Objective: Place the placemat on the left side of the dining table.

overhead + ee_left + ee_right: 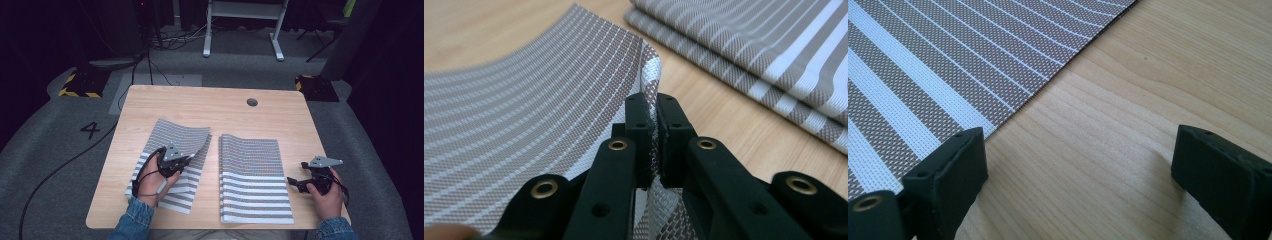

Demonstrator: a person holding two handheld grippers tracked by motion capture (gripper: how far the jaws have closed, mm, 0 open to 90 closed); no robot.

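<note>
Two piles of grey-and-white striped placemats lie side by side on a wooden table (220,105). On the left pile, the top mat (176,135) curls upward at its right edge, pinched between the jaws of my left gripper (191,158). In the left gripper view, that gripper (655,125) is shut on the edge of this mat (534,100), and the right pile (774,45) lies beyond it. The right pile (252,170) lies flat. My right gripper (293,183) rests low just right of it. In the right gripper view, my right gripper (1080,165) stands open over bare wood beside the pile's edge (923,65).
A round cable hole (252,102) sits near the table's far edge. Bare wood runs along the far side and between the piles (709,105). Grey carpet surrounds the table, with cables (60,165) at the left and white desk legs (207,35) behind.
</note>
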